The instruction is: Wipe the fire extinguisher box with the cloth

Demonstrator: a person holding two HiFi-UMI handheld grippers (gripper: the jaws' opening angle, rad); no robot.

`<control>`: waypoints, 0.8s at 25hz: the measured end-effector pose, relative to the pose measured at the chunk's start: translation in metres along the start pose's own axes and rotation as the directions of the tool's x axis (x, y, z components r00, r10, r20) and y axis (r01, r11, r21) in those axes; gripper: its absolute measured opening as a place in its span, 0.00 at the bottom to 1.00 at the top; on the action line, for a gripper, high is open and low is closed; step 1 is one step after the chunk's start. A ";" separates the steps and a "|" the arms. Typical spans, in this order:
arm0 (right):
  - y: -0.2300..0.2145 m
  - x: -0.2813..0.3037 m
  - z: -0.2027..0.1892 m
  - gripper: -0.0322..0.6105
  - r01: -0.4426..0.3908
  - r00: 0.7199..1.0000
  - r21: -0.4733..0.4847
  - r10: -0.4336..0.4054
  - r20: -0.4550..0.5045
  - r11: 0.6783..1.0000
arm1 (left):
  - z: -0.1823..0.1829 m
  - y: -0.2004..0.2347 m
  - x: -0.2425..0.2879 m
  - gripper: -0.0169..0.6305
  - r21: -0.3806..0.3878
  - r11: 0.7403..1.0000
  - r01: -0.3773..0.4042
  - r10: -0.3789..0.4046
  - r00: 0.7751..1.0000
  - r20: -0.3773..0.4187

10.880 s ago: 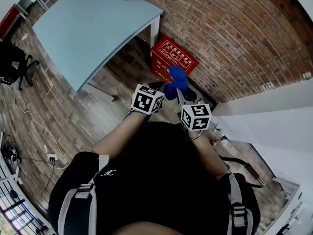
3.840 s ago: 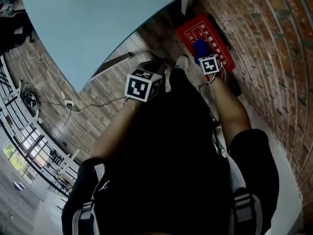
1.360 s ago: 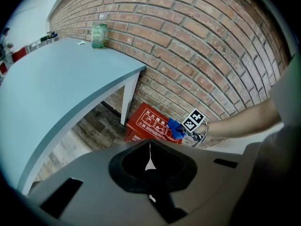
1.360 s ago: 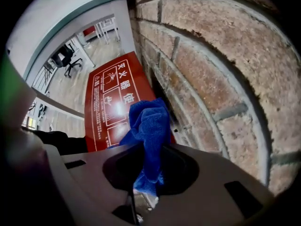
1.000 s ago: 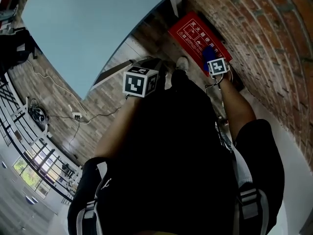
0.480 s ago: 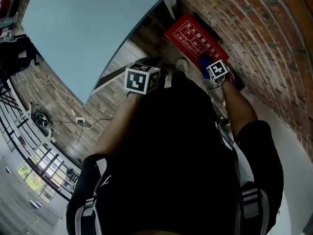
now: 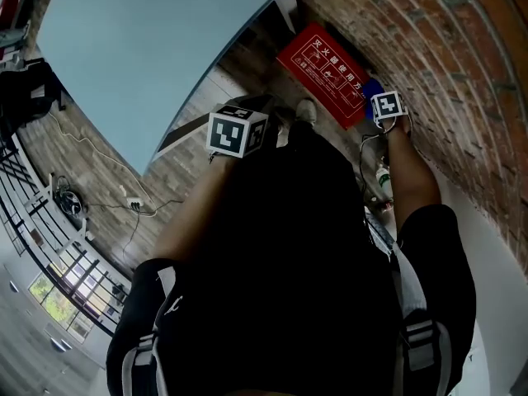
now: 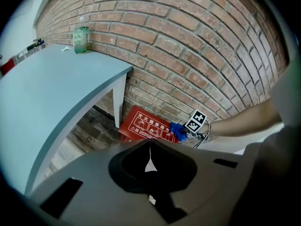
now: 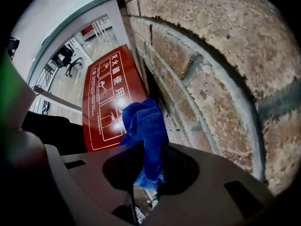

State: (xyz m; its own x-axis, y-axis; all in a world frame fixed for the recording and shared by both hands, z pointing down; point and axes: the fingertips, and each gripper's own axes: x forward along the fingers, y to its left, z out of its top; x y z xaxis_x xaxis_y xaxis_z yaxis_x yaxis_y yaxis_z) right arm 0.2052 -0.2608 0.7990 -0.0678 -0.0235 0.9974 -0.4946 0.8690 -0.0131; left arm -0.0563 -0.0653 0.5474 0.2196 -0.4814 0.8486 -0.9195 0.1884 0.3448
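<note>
The cloth (image 9: 143, 126) is blue, soft and light. It folds and hangs loose, so it is best held by a bunched part, as it is now: the right gripper (image 9: 149, 171) has its jaws clamped on the lower end of the cloth, and the free end sticks out in front as a pad. Such a pad probably slips a little under pressure, so a firm grip is needed.

The fire extinguisher box (image 7: 322, 73) is red, with white printed instructions on its top. It looks stiff, smooth and a little shiny, so the cloth should slide easily on it. The box needs no holding. It stands on the wooden floor (image 7: 107, 180), close against the brick wall (image 7: 429, 40) and near the leg of the light blue worktop (image 7: 148, 48).

The cloth is at the box edge nearest to the wall, where a narrow dark gap leaves little room for the gripper. The rough brick may catch the cloth.

The left gripper (image 8: 149, 147) has its jaws together with nothing between them, well apart from the box. A green bottle (image 8: 81, 33) stands on the worktop.
</note>
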 end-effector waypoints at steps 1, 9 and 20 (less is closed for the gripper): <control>-0.001 0.002 0.000 0.18 0.011 1.000 0.001 -0.011 0.002 1.000 | 0.000 0.001 0.000 0.04 0.000 1.000 -0.001 0.001 1.000 0.000; 0.016 -0.006 -0.011 0.18 0.055 0.998 -0.003 -0.055 -0.020 0.998 | -0.005 0.005 0.000 0.04 -0.022 1.000 -0.001 0.001 1.000 -0.009; 0.096 0.003 -0.040 0.18 -0.112 0.993 -0.088 0.110 -0.032 0.990 | -0.003 0.009 -0.001 0.04 -0.013 1.000 -0.011 0.010 1.000 -0.015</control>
State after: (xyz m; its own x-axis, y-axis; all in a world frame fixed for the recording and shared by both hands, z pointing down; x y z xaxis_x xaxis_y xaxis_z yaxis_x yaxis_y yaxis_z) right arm 0.1924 -0.1571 0.8034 -0.0945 0.0878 0.9916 -0.4056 0.9063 -0.1189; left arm -0.0634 -0.0606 0.5508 0.2148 -0.4669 0.8578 -0.9176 0.2042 0.3409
